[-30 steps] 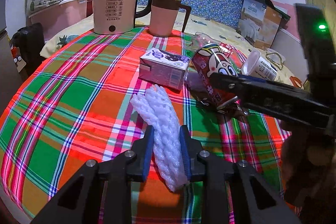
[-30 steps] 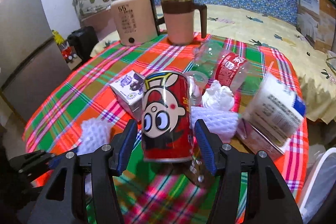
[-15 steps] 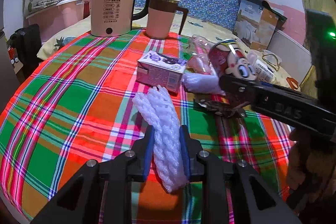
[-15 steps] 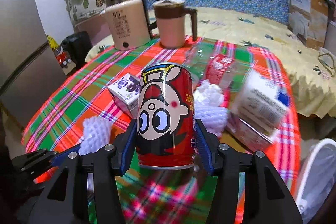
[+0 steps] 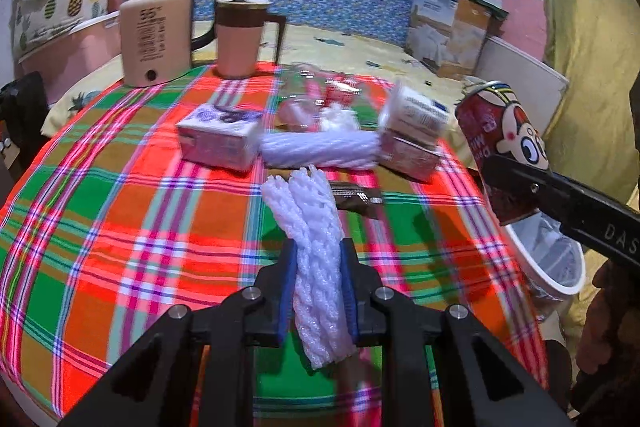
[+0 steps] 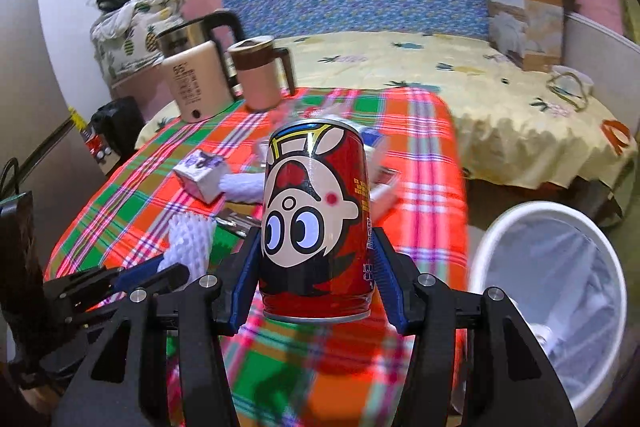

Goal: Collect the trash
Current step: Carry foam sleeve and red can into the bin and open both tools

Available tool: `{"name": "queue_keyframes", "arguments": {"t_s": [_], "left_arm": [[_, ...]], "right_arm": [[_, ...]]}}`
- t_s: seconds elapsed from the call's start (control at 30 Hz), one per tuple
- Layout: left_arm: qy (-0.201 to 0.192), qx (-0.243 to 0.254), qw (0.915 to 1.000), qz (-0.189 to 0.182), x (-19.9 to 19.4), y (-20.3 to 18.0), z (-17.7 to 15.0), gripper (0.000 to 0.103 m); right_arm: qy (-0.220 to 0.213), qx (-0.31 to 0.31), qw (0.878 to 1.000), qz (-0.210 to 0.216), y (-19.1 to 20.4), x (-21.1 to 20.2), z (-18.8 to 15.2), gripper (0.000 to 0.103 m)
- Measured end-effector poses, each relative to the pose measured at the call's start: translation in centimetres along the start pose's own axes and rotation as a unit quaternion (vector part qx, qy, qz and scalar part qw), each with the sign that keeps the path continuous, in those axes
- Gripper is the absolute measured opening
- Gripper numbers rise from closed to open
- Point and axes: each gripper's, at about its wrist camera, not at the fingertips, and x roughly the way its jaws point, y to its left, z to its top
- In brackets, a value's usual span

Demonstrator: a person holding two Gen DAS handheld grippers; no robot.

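My left gripper (image 5: 318, 281) is shut on a white foam fruit net (image 5: 308, 223) and holds it over the plaid tablecloth (image 5: 120, 211). My right gripper (image 6: 316, 279) is shut on a red cartoon-face can (image 6: 316, 219), lifted above the table's right edge. The can also shows in the left wrist view (image 5: 504, 151), above a white trash bin (image 5: 552, 263). The bin (image 6: 560, 279) stands on the floor right of the table, lined with a clear bag. The left gripper with its net shows at the left of the right wrist view (image 6: 160, 267).
On the table lie a small purple carton (image 5: 218, 139), a second foam net (image 5: 320, 149), a white carton (image 5: 416, 115), a crushed plastic bottle (image 5: 320, 95) and a dark wrapper (image 5: 356, 197). A kettle (image 5: 156, 35) and a mug (image 5: 240, 39) stand at the back. A bed (image 6: 480, 79) lies beyond.
The right gripper has lifted the can off the table and carried it right, over the trash bin. The left gripper keeps hold of the foam net and has risen slightly.
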Motion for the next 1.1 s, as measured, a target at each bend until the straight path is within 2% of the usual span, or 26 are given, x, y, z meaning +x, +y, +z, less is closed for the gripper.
{"name": "queue_keyframes", "arguments": {"t_s": [0.57,1.1], "left_arm": [[-0.004,0.075,0.9955,-0.057,-0.8,-9.1,0.6,0.022],[0.005,0.132,0.9845,-0.116,0.9,-17.6,1.2,0.022]], "right_arm": [[-0.029,0.05,0.997,-0.056,-5.0,-4.4,-2.2,0.054],[-0.025,0.111,0.988,-0.106,-11.2,-6.8,-5.6,0.054]]}}
